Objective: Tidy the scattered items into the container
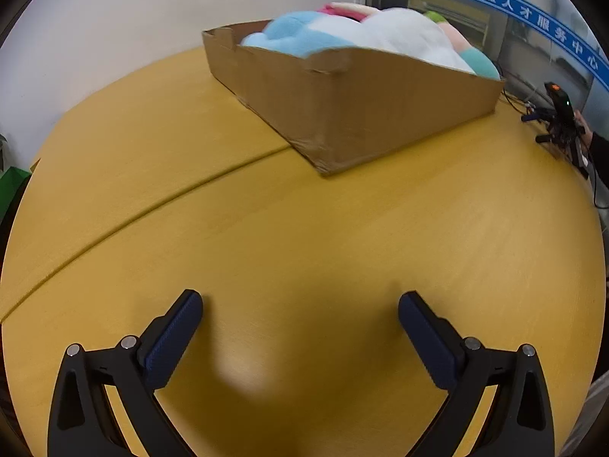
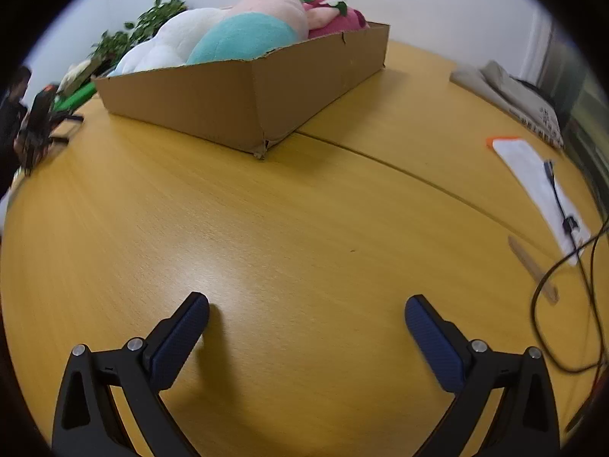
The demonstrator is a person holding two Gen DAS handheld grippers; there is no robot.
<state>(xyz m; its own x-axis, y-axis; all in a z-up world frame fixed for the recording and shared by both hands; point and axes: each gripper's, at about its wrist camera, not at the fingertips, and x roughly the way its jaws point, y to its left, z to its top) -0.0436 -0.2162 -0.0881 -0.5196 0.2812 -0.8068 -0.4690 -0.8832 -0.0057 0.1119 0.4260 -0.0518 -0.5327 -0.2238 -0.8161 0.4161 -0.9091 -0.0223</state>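
While both cameras look low across the yellow wood worktop [image 1: 304,228], the cardboard box [image 1: 342,106] sits at about 12 o'clock in each view, resting flat across the seam in the worktop. Plush toys [image 1: 361,34] fill the box and bulge above its rim: blue and white ones toward the left wrist view, a teal, pink and white heap with a magenta strawberry-like toy [image 2: 342,19] in the right wrist view.

Left tongs [image 1: 300,320]: spread wide, nothing between the blue pads, hovering just over bare worktop, well apart from the box.

Right tongs [image 2: 306,321]: likewise spread wide and holding nothing, over bare worktop.

Right wrist view, 3 o'clock: white sheet [image 2: 533,186], black cable [image 2: 563,262], wooden stick [image 2: 533,266] on the worktop. Potted plant [image 2: 144,26] at 11 o'clock behind the box.
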